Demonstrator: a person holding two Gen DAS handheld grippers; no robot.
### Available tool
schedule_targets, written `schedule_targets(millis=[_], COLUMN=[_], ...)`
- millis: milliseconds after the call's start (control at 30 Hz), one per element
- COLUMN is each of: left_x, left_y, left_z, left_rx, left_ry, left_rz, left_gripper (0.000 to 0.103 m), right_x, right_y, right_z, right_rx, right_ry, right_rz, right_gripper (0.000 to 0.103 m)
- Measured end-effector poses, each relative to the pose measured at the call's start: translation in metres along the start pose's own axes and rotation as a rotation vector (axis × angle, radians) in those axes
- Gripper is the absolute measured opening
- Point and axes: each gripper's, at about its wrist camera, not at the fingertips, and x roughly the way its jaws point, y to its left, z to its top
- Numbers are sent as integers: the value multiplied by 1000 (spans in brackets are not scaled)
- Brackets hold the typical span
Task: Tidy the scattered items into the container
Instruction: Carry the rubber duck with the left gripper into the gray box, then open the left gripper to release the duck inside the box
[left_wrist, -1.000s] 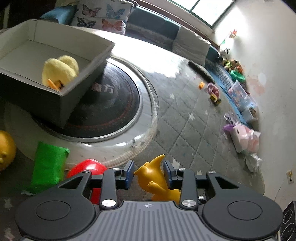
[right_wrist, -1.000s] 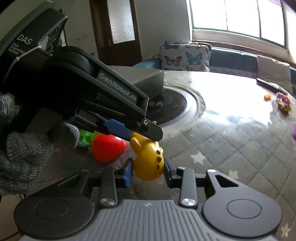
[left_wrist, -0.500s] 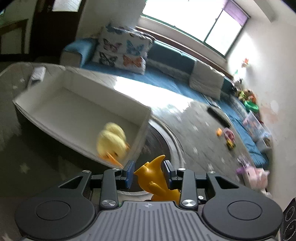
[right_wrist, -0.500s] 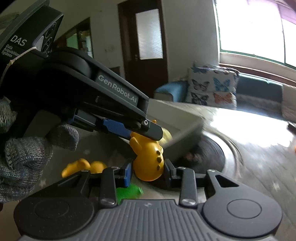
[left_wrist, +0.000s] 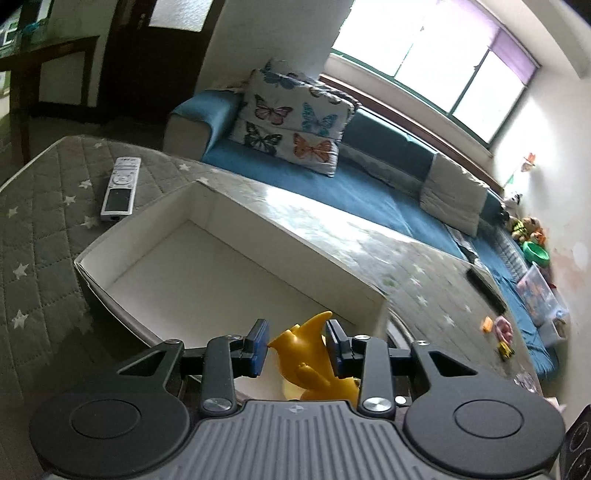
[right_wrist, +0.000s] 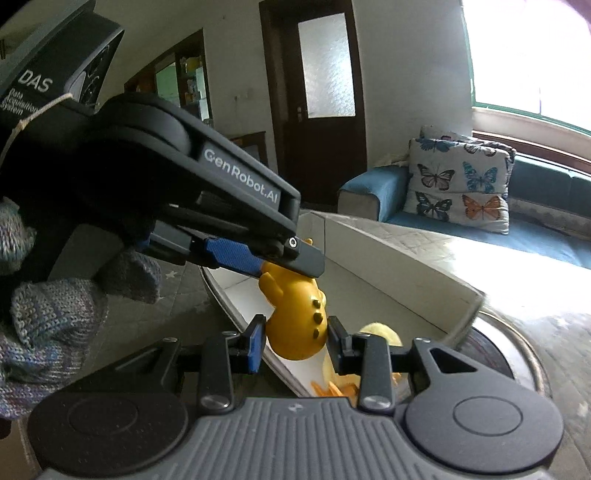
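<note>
Both grippers are shut on one orange-yellow toy dinosaur. In the left wrist view its tail end (left_wrist: 308, 354) sits between the blue pads of my left gripper (left_wrist: 297, 349). In the right wrist view my right gripper (right_wrist: 296, 341) holds its spotted body (right_wrist: 295, 325), and the left gripper's fingers (right_wrist: 258, 258) clamp it from above left. The toy hangs over the near edge of the white open box (left_wrist: 295, 236), which also shows in the right wrist view (right_wrist: 399, 266). A yellow plush duck (right_wrist: 380, 334) lies inside the box, mostly hidden behind my right gripper.
A white remote control (left_wrist: 120, 188) lies on the grey quilted table cover left of the box. A blue sofa with a butterfly cushion (left_wrist: 291, 118) runs behind the table. Small toys (left_wrist: 500, 332) lie at the right. A dark round cooktop rim (right_wrist: 491, 343) shows beside the box.
Both grippers have lifted the dinosaur up from table level and carried it over the box's near edge. The red, green and yellow items on the table have dropped out of view.
</note>
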Motion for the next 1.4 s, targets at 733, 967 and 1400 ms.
schedule_targets(millis=[733, 967, 1400], left_x=[44, 41, 37], left_y=[42, 42, 46], left_z=[3, 2, 1], left_rx=[-75, -73, -83], left_ry=[80, 76, 69], left_rz=[19, 13, 17], left_gripper=[37, 37, 36], right_x=[49, 45, 45], right_y=[-8, -5, -8], right_z=[-9, -10, -6], right_rx=[12, 11, 9], right_ry=[87, 87, 88], right_rz=[23, 16, 6], right_gripper=[35, 35, 36])
